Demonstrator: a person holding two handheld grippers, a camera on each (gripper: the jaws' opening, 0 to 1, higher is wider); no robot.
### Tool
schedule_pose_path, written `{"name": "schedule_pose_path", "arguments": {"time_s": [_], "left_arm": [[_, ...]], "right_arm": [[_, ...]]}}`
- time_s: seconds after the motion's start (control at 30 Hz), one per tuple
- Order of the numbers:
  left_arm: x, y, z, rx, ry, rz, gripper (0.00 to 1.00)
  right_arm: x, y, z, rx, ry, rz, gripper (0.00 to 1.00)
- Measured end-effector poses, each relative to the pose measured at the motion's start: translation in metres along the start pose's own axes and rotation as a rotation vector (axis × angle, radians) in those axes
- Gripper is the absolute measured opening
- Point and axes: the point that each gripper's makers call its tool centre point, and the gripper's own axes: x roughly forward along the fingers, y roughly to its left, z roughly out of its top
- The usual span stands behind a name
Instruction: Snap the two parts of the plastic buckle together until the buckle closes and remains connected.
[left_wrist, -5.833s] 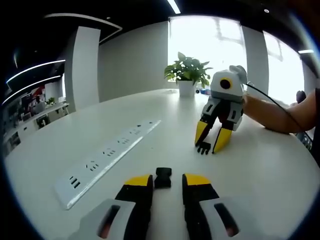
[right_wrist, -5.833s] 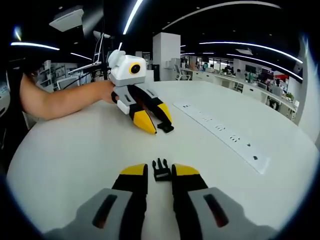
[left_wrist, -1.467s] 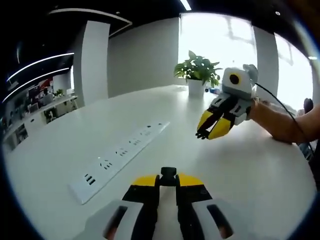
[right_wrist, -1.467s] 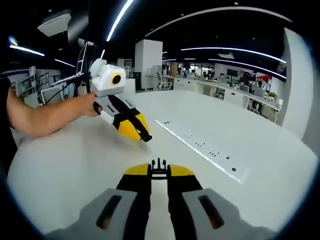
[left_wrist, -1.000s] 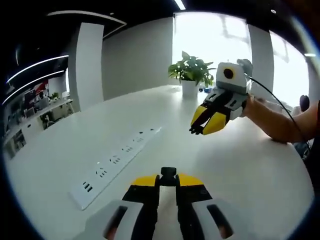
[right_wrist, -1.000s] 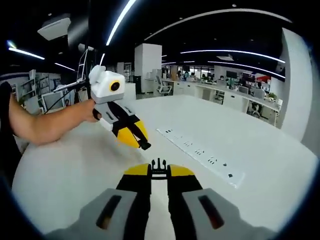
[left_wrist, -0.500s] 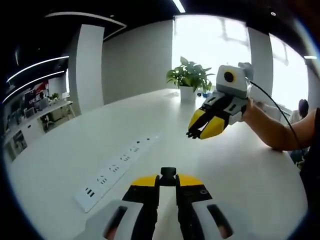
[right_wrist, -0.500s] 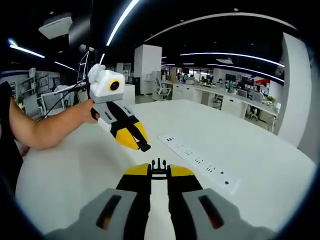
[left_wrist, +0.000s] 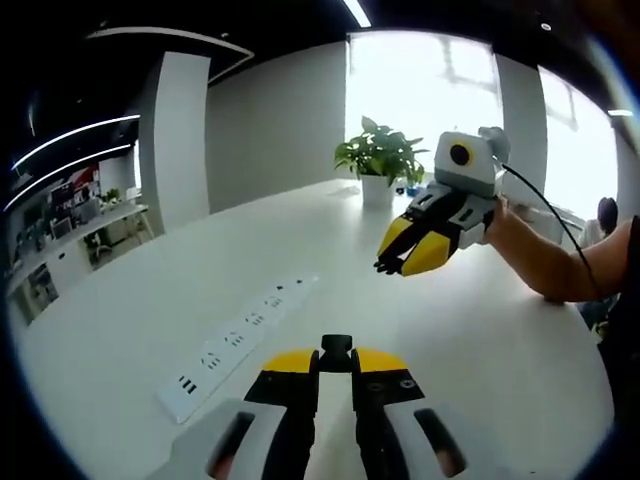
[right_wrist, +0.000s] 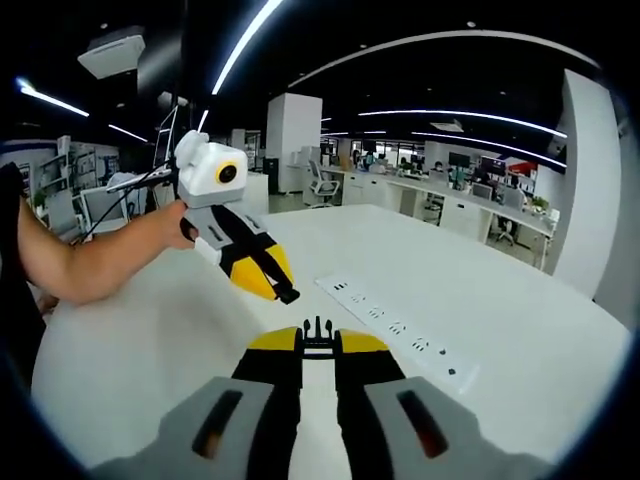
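an open-plan office surrounds a broad white table (left_wrist: 150, 300), where a long white power strip (left_wrist: 237, 343) lies flat and a potted plant (left_wrist: 378, 160) stands at the far edge. the left gripper (left_wrist: 336, 362) is clenched on a black buckle socket (left_wrist: 336, 347), mostly hidden between the yellow tips. the right gripper (right_wrist: 318, 342) grips the pronged buckle half (right_wrist: 318, 328), only its prongs showing. both parts are held above the table, well apart, unjoined.
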Motion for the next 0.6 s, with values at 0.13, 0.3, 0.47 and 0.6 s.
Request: {"name": "schedule_pose_path", "arguments": {"time_s": [0.13,0.3,0.47,0.6], "left_arm": [[-0.0003,-0.0006,0.0006,0.0,-0.004,-0.001,0.11],[-0.0002,0.0016,-0.0008,0.001,-0.004,0.012,0.11],[-0.0005,0.0019,-0.0001,-0.003,-0.008,0.011,0.11],[-0.0006,0.0046,0.0022,0.009,-0.011,0.024,0.11]], "right_arm": [[0.0009,0.0002,-0.0008,-0.003,0.003,-0.001,0.1],[0.003,0.0005,-0.0034,-0.006,0.011,0.0,0.1],[0.0041,0.0004,-0.0031,-0.01,0.01,-0.014,0.1],[0.0034,0.0005,-0.0023,-0.012,0.012,-0.023,0.1]]}}
